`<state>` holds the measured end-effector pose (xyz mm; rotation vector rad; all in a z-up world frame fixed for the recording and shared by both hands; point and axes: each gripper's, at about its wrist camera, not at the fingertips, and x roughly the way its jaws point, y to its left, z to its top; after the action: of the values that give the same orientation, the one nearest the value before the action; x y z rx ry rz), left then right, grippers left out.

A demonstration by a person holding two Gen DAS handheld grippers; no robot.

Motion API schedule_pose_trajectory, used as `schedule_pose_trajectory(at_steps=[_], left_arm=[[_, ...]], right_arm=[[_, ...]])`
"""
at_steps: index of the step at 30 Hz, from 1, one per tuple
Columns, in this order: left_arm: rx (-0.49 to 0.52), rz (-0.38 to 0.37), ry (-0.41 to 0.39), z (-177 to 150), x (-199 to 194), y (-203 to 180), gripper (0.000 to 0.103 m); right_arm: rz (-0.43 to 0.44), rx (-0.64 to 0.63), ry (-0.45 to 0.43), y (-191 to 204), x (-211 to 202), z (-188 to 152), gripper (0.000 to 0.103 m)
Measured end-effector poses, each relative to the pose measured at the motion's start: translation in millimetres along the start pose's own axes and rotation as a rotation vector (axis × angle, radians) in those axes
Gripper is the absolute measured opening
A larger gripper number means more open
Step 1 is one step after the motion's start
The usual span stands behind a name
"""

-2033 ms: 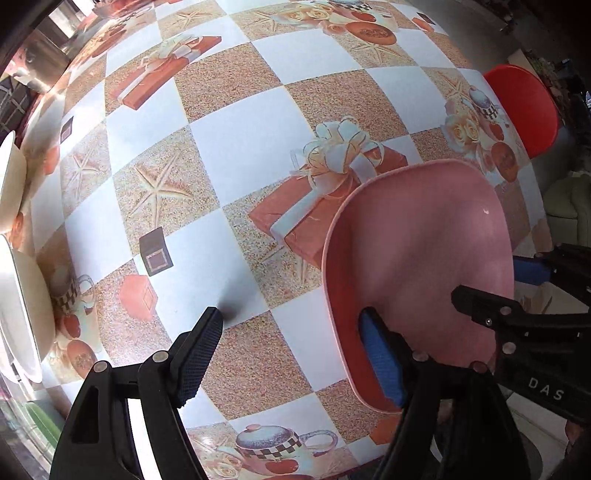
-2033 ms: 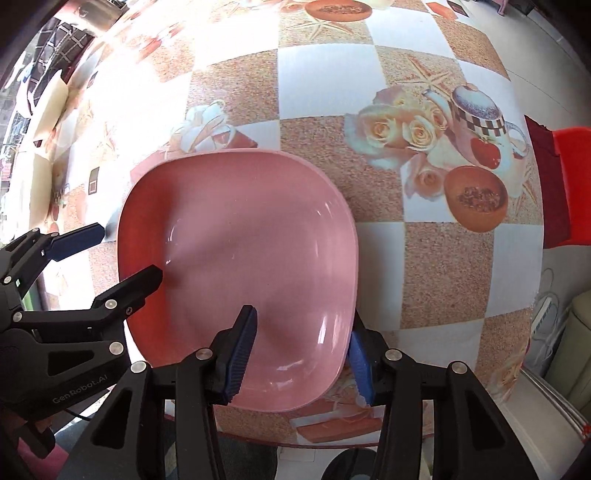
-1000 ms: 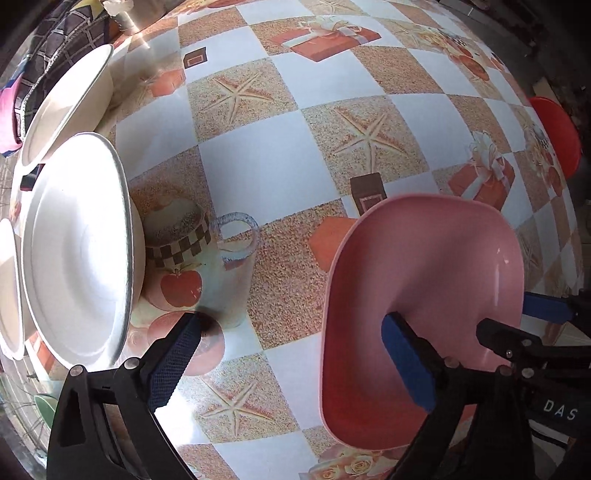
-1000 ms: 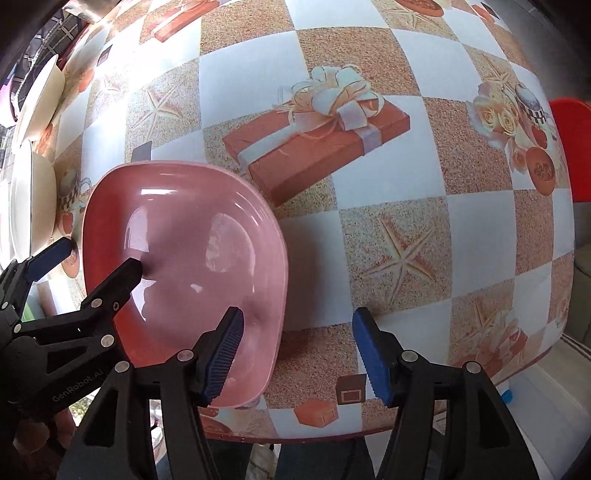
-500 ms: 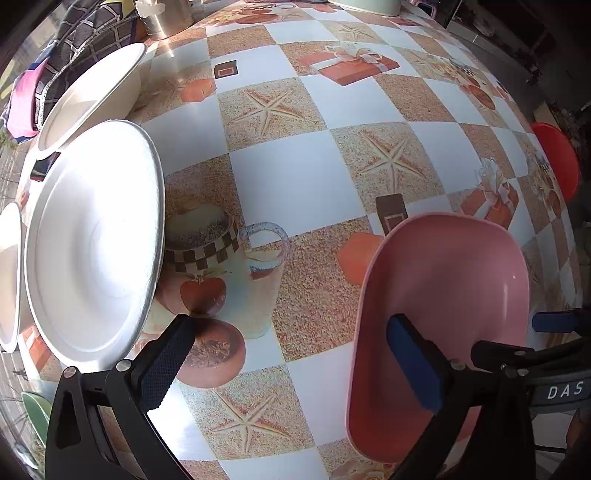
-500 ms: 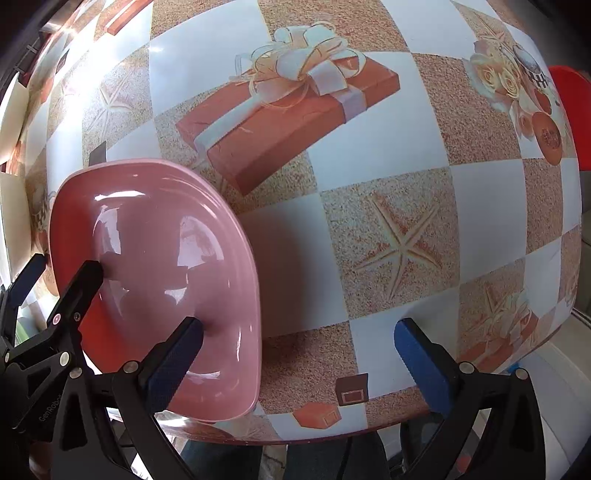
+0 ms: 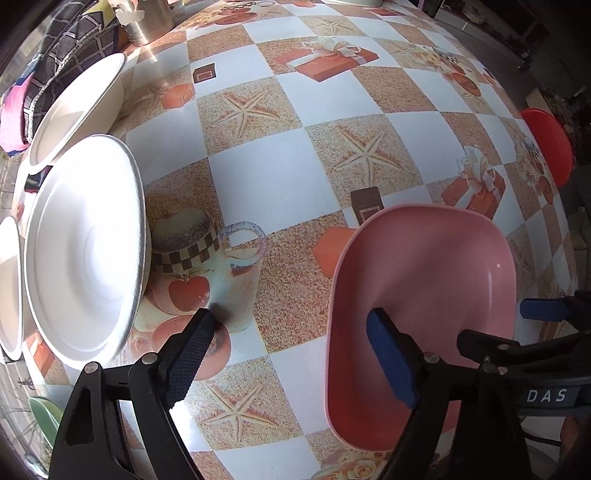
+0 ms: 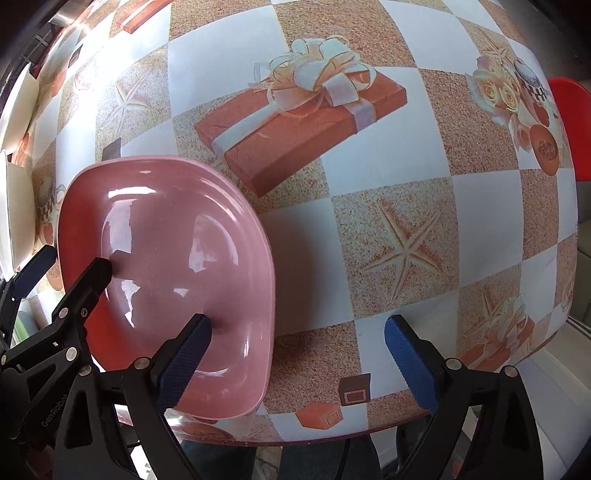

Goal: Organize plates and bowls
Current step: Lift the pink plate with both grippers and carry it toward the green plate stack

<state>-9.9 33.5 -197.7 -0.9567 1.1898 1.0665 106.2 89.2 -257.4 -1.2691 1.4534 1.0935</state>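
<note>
A pink squarish bowl point(image 7: 436, 280) rests on the patterned tablecloth near the front edge; it also shows in the right wrist view point(image 8: 173, 266). My left gripper point(image 7: 291, 358) is open, its right finger inside the bowl and its left finger over the table. My right gripper point(image 8: 299, 358) is open, its left finger over the bowl's inside and its right finger over bare cloth. A white plate point(image 7: 85, 254) and a white bowl point(image 7: 74, 107) sit at the left, with another white dish point(image 7: 9, 280) at the far left edge.
The table point(image 8: 388, 155) has a checked cloth printed with gift boxes, starfish and cups. A red chair point(image 7: 550, 144) stands beyond the right edge. A metal pot point(image 7: 147, 18) and dark cloth point(image 7: 55, 55) lie at the back left. The table's front edge point(image 8: 332, 437) is close.
My right gripper let go of the pink bowl and opened wide. The bowl moved left toward the white dishes, and the left gripper now has one finger inside it.
</note>
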Motion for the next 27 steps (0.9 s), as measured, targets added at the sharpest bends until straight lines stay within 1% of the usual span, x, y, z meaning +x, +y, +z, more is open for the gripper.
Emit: schedule_pose_trajectory(at_steps=[1,2,3,4,5,6,7,8,10,12,15,19,22,24,27], left_arm=[[0.023,-0.005,0.004,1,-1,-5,0.073],[0.046,-0.013,0.011,2,-2,-11,0.065],[0.064,-0.017,0.018,3,-4,-16,0.056],[0.081,-0.027,0.024,4,-4,-20,0.050],[0.101,-0.043,0.033,5,-5,-25,0.036],[0.119,-0.043,0.040,5,-6,-30,0.031],[0.129,-0.028,0.043,4,-6,-33,0.031],[0.126,-0.028,0.050,3,-5,-33,0.031],[0.105,-0.035,0.071,-2,-5,-30,0.030],[0.096,-0.028,0.083,-13,-3,-25,0.030],[0.083,0.007,0.090,-36,-4,-13,0.030],[-0.003,0.044,0.112,-68,-7,20,0.031],[-0.076,0.070,0.123,-88,-9,44,0.031],[-0.106,0.075,0.125,-96,-10,52,0.031],[-0.102,0.081,0.113,-101,-11,51,0.031]], right_arm=[[-0.003,-0.025,-0.012,5,-3,-1,0.081],[-0.007,-0.055,-0.022,10,-6,-2,0.071],[-0.011,-0.086,-0.032,17,-10,-4,0.066],[-0.012,-0.115,-0.041,22,-13,-5,0.054],[-0.008,-0.139,-0.046,27,-15,-6,0.040],[-0.001,-0.159,-0.047,32,-16,-7,0.035],[-0.016,-0.160,-0.041,34,-16,-7,0.035],[-0.011,-0.148,-0.035,34,-15,-7,0.034],[-0.002,-0.132,-0.017,34,-12,-10,0.027],[0.007,-0.151,0.004,41,-8,-17,0.025],[-0.013,-0.244,0.026,70,0,-35,0.025],[-0.019,-0.389,0.047,120,8,-56,0.025],[-0.014,-0.491,0.048,155,11,-66,0.025],[-0.031,-0.527,0.043,171,11,-71,0.025],[-0.045,-0.527,0.052,180,13,-71,0.025]])
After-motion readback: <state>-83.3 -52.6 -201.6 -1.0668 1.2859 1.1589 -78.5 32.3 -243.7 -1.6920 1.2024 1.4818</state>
